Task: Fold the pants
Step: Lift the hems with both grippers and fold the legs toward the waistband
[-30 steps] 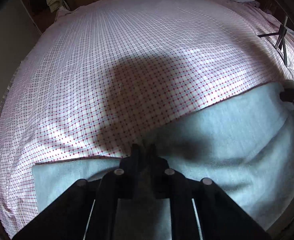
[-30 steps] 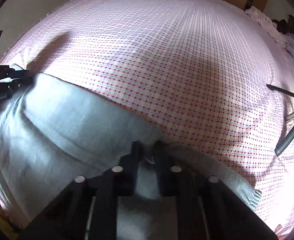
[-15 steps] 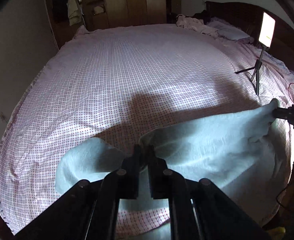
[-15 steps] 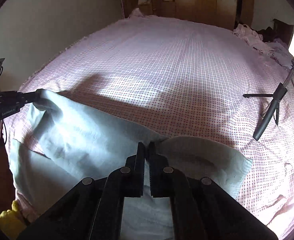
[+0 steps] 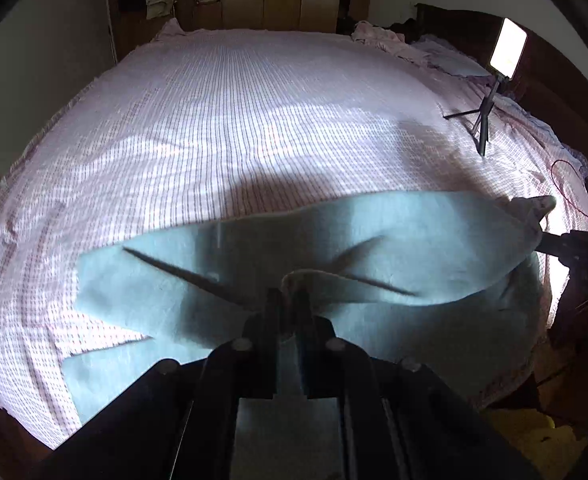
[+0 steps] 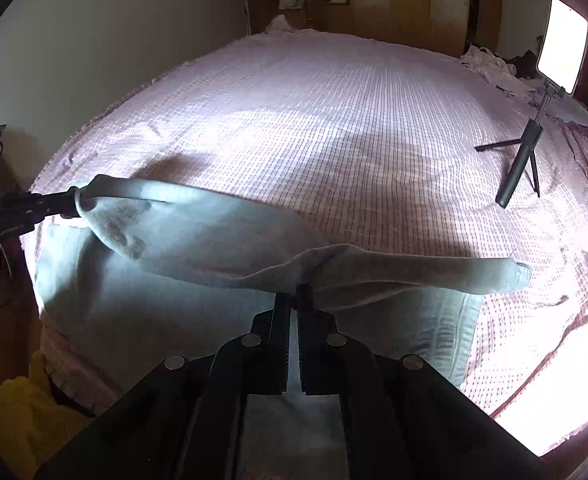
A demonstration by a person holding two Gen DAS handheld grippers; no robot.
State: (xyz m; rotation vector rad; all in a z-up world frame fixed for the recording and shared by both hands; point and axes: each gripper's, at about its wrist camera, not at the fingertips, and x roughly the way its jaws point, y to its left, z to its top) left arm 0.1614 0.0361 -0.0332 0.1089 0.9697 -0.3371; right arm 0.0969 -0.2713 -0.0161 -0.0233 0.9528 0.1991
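Clenching one raised edge of the pale blue-grey cotton pants [image 5: 433,240] between them, the left gripper [image 5: 288,300] and right gripper [image 6: 295,296] held it taut. That edge ran three to nine o'clock above the pink checked bedsheet [image 5: 254,120], the remaining cloth lying below toward six. The open sheet lay at twelve, equally near both hands, so I judged the fold would go that way.

— Bed [image 5: 254,112]: what covered it?
— A pink-and-white checked sheet [image 6: 353,128], wrinkled near the edges.
— What lay on it?
— Light grey pants [image 5: 142,288], the lower part flat on the sheet at the near edge, the upper edge lifted off it. A small tripod [image 6: 521,160] with a lit panel stood on the right side. Crumpled pinkish cloth [image 5: 377,38] lay at the far right corner.
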